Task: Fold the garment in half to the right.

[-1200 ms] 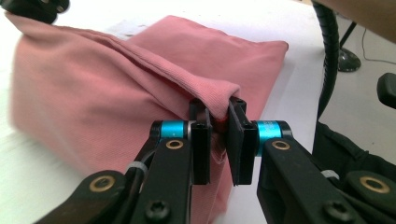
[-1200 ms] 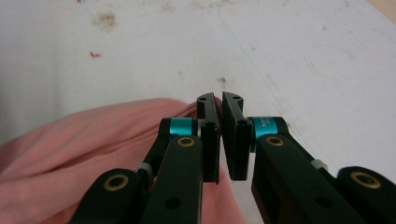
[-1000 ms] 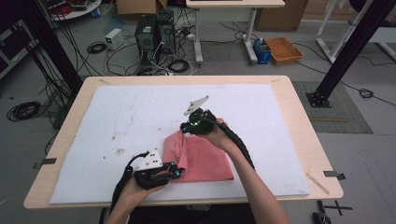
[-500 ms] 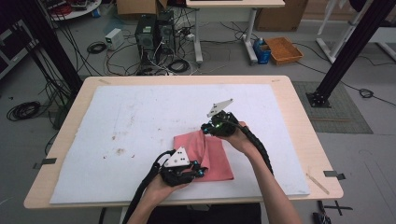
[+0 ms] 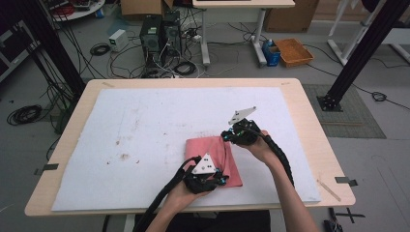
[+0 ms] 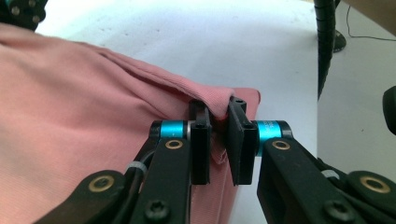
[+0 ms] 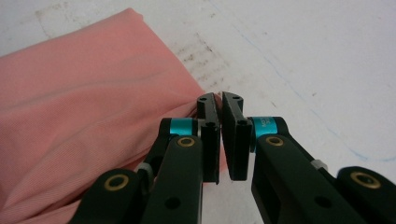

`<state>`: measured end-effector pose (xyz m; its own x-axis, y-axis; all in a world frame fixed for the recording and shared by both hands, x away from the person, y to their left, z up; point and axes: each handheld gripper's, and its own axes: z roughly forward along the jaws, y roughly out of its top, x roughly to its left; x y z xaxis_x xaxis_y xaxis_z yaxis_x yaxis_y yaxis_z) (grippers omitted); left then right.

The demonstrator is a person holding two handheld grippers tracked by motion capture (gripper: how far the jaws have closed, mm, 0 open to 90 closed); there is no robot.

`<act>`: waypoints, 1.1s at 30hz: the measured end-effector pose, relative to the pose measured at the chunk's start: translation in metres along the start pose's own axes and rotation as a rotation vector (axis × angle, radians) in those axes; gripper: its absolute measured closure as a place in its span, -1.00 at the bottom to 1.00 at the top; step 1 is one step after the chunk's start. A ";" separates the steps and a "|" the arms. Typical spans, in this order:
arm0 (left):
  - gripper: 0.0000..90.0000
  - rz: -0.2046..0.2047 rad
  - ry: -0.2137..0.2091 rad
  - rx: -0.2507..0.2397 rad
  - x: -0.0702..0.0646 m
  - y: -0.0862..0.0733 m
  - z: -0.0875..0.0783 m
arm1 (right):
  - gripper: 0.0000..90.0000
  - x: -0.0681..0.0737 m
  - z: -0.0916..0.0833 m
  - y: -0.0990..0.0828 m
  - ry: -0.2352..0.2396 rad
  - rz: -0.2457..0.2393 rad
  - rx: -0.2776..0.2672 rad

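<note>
From the high view I count one pink cloth (image 5: 212,159), folded, two grippers and one white mat (image 5: 145,130) covering the wooden table (image 5: 309,125). My left gripper (image 5: 215,180) sits at the cloth's near right corner; my right gripper (image 5: 228,137) sits at its far right corner. Beyond the table I see two computer towers (image 5: 159,34), loose cables on the grey floor and one orange tray (image 5: 294,51).

In the left gripper view, the jaws are clamped on a raised fold of the cloth (image 6: 84,116), which spreads to their left.

In the right gripper view, the jaws pinch the cloth's (image 7: 79,116) corner, fabric lying left of them and stained white mat (image 7: 303,60) to the right.
</note>
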<state>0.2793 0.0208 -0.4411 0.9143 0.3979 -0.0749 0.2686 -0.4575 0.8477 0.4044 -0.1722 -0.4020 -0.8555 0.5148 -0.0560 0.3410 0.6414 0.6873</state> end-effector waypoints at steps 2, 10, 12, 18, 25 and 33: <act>0.79 0.000 0.001 0.005 -0.001 0.000 0.004 | 0.92 -0.001 0.001 -0.005 -0.005 0.005 0.009; 0.78 0.005 0.006 0.025 -0.005 0.000 0.013 | 0.91 -0.002 0.009 -0.014 -0.016 0.012 0.040; 0.78 0.011 0.004 0.029 -0.006 0.001 0.014 | 0.91 -0.001 0.008 -0.015 -0.017 0.014 0.042; 0.77 0.013 -0.002 0.029 -0.008 0.003 0.018 | 0.91 0.000 0.006 -0.018 -0.027 0.023 0.039; 0.70 0.018 -0.027 0.018 -0.010 0.002 0.014 | 0.88 -0.003 0.001 -0.022 -0.049 0.047 0.040; 0.44 0.025 -0.009 -0.038 -0.014 0.006 -0.007 | 0.80 -0.003 -0.014 -0.018 -0.059 0.070 -0.034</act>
<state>0.2658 0.0179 -0.4317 0.9234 0.3794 -0.0584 0.2341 -0.4362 0.8689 0.3956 -0.1935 -0.4034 -0.8051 0.5911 -0.0485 0.3851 0.5832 0.7152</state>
